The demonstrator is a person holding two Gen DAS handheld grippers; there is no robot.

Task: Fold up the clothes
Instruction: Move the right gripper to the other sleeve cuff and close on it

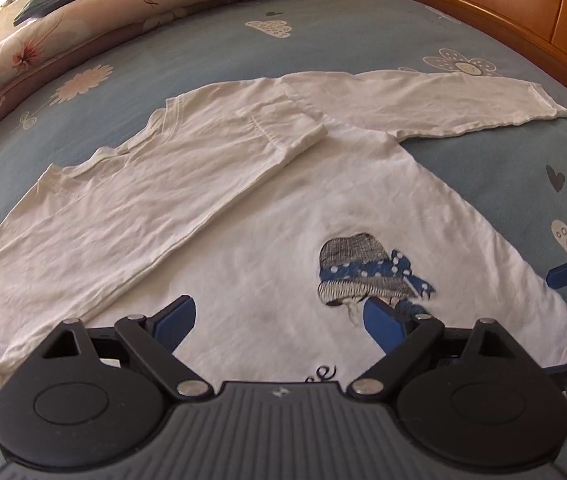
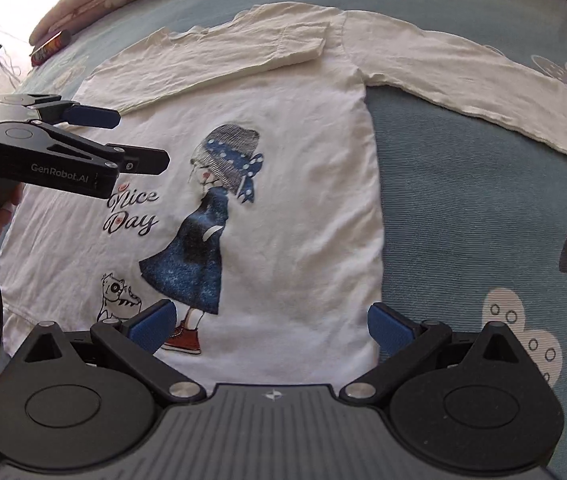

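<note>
Blue bedsheet (image 2: 463, 208) with flower and heart prints covers the bed. Two grippers hang over it, the left gripper (image 1: 279, 326) and the right gripper (image 2: 269, 326), each with its two blue pads spread wide, nothing between them. Below them one white long-sleeved shirt (image 2: 291, 128) lies flat: one sleeve (image 2: 219, 56) folded across the chest, the other sleeve (image 2: 475, 76) stretched sideways. Two pillows (image 1: 95, 24) lie beyond.

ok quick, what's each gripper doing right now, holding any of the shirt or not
Left gripper: open, holding nothing, over the white shirt.
Right gripper: open, holding nothing, over the shirt's lower part.
</note>
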